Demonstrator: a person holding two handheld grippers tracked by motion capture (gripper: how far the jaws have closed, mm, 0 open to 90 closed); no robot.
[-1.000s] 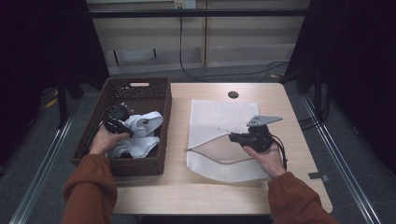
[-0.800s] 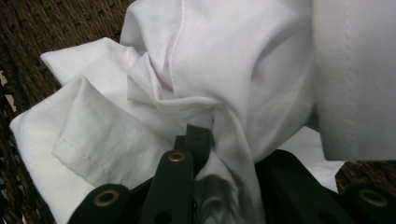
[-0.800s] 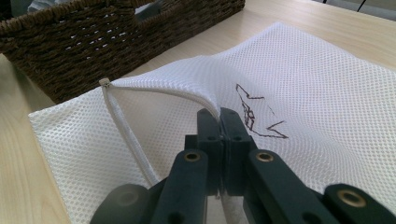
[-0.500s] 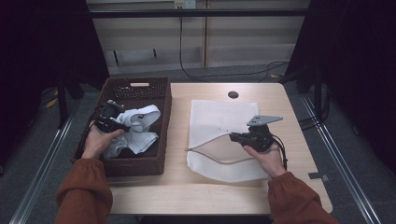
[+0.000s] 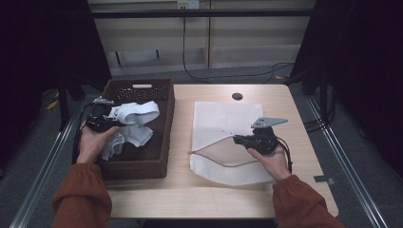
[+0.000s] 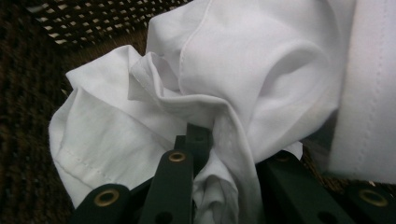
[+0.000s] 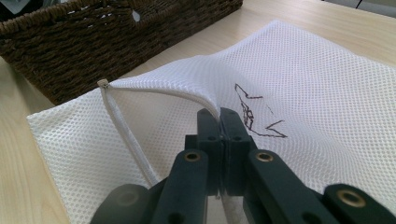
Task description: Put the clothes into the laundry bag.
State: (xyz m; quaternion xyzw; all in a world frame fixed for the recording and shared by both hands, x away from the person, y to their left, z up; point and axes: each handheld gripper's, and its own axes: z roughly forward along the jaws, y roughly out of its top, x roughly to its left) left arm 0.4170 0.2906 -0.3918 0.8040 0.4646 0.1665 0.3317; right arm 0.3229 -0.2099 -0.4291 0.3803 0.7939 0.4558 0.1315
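Dim, soft high view with black surroundings; both gripper views brighter and sharper.

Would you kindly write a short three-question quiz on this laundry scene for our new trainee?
1. True or false: the white garment is in the wicker basket.
2. The right gripper is shut on: A) a cable B) the mesh bag edge C) nothing.
3. Fill in: the left gripper is shut on the ____.

Key: 1 true; 2 B; 3 garment.
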